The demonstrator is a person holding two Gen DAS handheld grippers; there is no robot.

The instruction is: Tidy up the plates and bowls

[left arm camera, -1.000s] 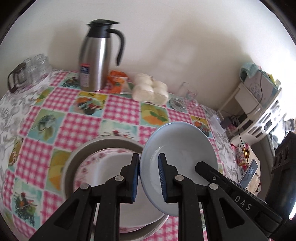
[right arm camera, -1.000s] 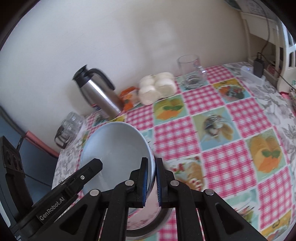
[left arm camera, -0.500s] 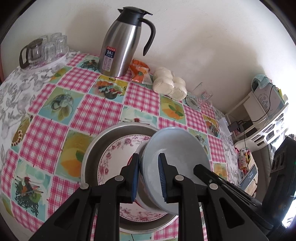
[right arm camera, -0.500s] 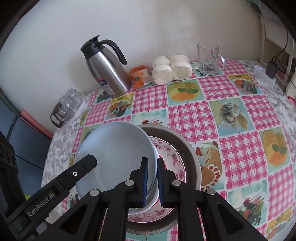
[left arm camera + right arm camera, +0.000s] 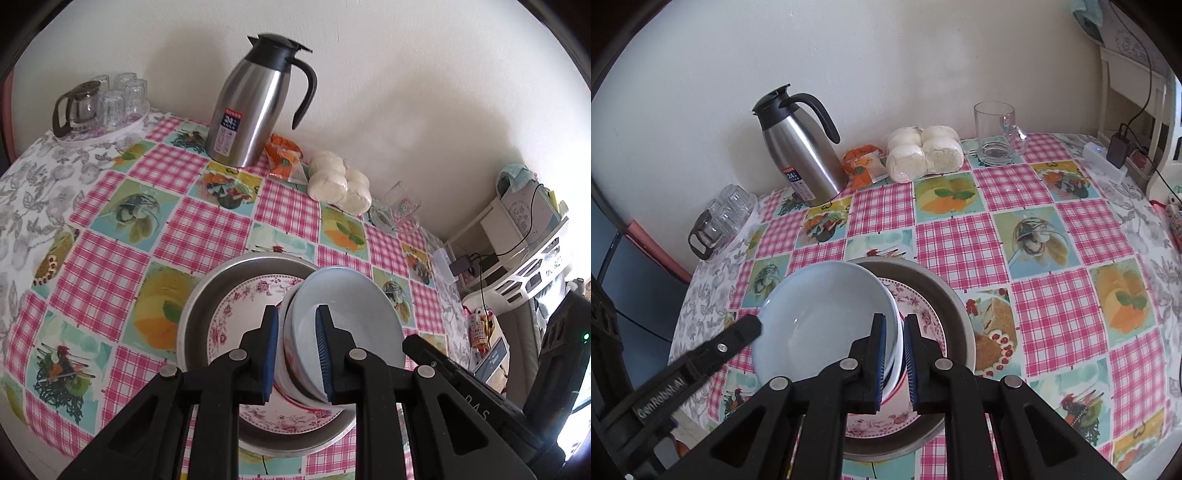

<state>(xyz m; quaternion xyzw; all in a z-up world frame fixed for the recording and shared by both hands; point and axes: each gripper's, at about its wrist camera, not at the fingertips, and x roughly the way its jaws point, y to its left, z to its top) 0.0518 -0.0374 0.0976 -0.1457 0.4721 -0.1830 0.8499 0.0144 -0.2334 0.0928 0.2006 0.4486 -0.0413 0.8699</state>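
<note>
Two tools, left tool (image 5: 295, 349) and right tool (image 5: 894, 356), clamp opposite rims of our blue bowl (image 5: 823, 317), tilted over the flowered plate (image 5: 236, 314) in the metal pan (image 5: 955, 314). Uneven release risks chipping.

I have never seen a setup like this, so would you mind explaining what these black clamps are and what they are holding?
There is no robot here: a person holds a two-finger clamp in each hand, and each clamp has a wide-angle camera looking along its fingers. So one picture comes from the left gripper, the other from the right gripper. Both grip opposite rims of a pale blue ceramic bowl, which seems nested on a second bowl. It is tilted over a pink floral plate lying in a round metal tray. On the checked tablecloth stand a steel thermos jug, white buns, an orange packet, a glass mug and small glasses.
</note>
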